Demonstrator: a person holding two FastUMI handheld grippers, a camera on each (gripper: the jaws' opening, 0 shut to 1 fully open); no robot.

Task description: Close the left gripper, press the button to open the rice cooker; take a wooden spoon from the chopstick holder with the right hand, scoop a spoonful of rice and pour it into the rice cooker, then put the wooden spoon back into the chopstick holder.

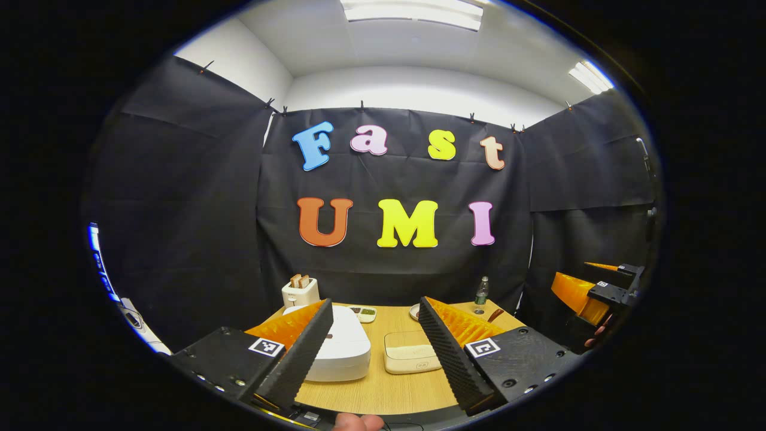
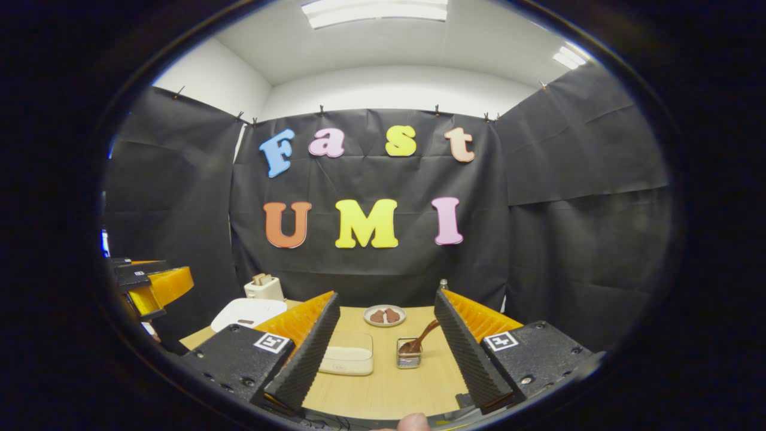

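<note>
The white rice cooker point(image 1: 338, 350) sits with its lid down on the wooden table, just ahead of my left gripper point(image 1: 375, 302), whose jaws are wide open and hold nothing. To its right lies a shallow box of rice point(image 1: 413, 354). In the right gripper view a wooden spoon point(image 2: 422, 336) leans in the small chopstick holder point(image 2: 409, 354), straight ahead of my right gripper point(image 2: 388, 294), which is open and well short of it. The rice box point(image 2: 347, 354) lies left of the holder, and the cooker point(image 2: 248, 312) is farther left.
A toaster point(image 1: 300, 291) with bread stands at the table's back left, with a small tray point(image 1: 363, 312) beside it. A plate of brown food point(image 2: 385, 315) and a bottle point(image 1: 481, 293) are at the back. Black cloth walls close the booth on three sides.
</note>
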